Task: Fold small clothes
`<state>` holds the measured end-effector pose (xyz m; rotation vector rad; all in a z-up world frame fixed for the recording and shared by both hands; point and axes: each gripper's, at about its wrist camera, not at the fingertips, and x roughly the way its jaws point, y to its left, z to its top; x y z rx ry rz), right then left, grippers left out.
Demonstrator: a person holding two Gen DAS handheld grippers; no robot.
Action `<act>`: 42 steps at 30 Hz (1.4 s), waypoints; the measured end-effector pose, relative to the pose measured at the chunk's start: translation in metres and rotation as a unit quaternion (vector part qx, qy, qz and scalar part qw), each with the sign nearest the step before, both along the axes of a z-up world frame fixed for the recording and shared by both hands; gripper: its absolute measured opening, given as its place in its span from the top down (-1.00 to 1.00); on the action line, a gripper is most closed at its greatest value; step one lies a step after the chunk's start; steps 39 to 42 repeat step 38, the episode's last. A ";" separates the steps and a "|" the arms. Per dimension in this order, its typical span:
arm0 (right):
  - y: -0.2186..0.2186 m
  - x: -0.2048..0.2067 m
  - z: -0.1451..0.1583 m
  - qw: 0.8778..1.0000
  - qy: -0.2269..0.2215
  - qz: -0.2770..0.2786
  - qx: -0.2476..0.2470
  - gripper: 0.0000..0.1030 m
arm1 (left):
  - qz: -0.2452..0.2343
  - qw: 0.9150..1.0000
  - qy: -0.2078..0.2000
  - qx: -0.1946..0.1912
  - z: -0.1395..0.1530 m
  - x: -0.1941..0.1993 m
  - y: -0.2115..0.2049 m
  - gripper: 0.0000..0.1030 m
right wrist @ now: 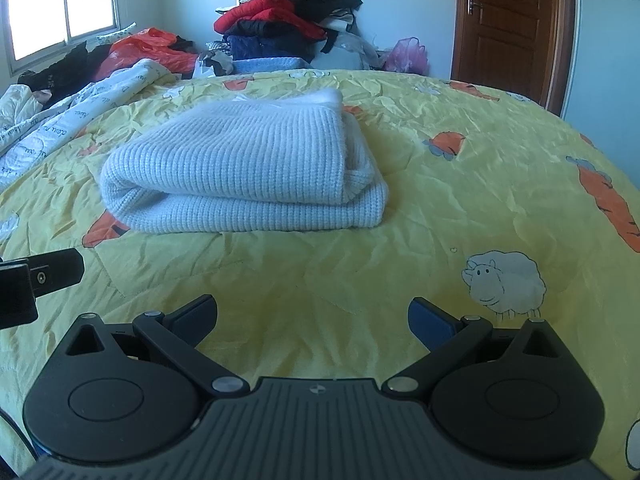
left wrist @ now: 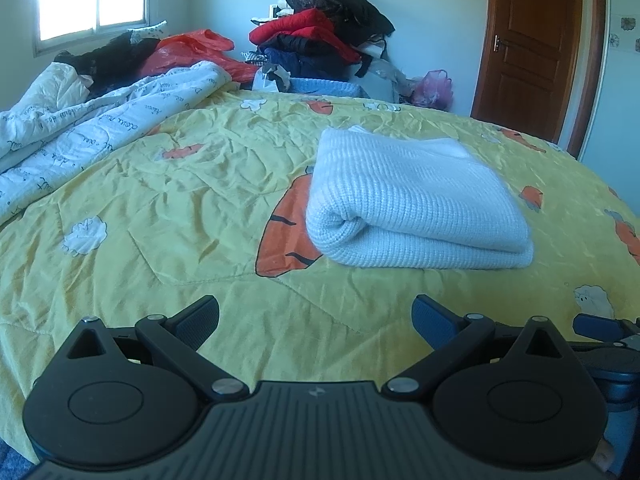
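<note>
A white ribbed knit garment [left wrist: 412,200] [right wrist: 248,168] lies folded into a thick rectangle on the yellow bed cover [left wrist: 180,208] [right wrist: 460,200]. My left gripper [left wrist: 316,320] hovers over the cover in front of it and a little to its left, fingers wide apart and empty. My right gripper [right wrist: 312,316] stands open and empty too, in front of the garment and to its right. Neither touches the knit. In the left wrist view the right gripper's finger [left wrist: 596,326] shows at the right edge; the left gripper's body [right wrist: 36,280] shows at the left edge of the right wrist view.
A white printed quilt [left wrist: 80,128] [right wrist: 60,120] is bunched along the bed's left side. Behind the bed rises a pile of red and dark clothes [left wrist: 324,36] [right wrist: 288,20], with red bags [left wrist: 192,48] and a pink bag [left wrist: 434,88]. A brown door [left wrist: 532,40] stands at the right.
</note>
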<state>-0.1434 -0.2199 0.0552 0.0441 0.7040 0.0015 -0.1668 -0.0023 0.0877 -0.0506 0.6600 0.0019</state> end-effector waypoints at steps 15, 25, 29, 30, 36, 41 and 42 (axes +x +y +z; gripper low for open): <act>-0.006 -0.001 0.003 1.000 0.001 -0.004 0.003 -1.00 | -0.027 1.000 -0.004 0.013 0.003 -0.007 -0.011 -1.00; -0.003 -0.002 0.003 1.000 0.000 0.003 -0.002 -1.00 | -0.034 0.999 0.007 -0.001 0.001 -0.006 -0.011 -1.00; -0.002 -0.002 0.002 1.000 0.002 0.004 -0.001 -1.00 | -0.044 0.999 -0.005 -0.007 0.000 -0.009 -0.010 -1.00; -0.003 -0.003 0.001 1.000 0.003 0.005 0.001 -1.00 | -0.041 0.999 -0.008 -0.008 -0.001 -0.010 -0.010 -1.00; -0.003 -0.003 0.000 1.000 0.005 0.005 0.003 -1.00 | -0.040 0.999 -0.023 0.003 -0.003 -0.016 -0.011 -1.00; -0.002 -0.003 0.000 1.000 0.006 0.006 0.005 -1.00 | -0.053 0.998 -0.029 0.002 -0.002 -0.019 -0.013 -1.00; -0.002 -0.003 0.000 1.000 0.006 0.006 0.005 -1.00 | -0.053 0.998 -0.029 0.002 -0.002 -0.019 -0.013 -1.00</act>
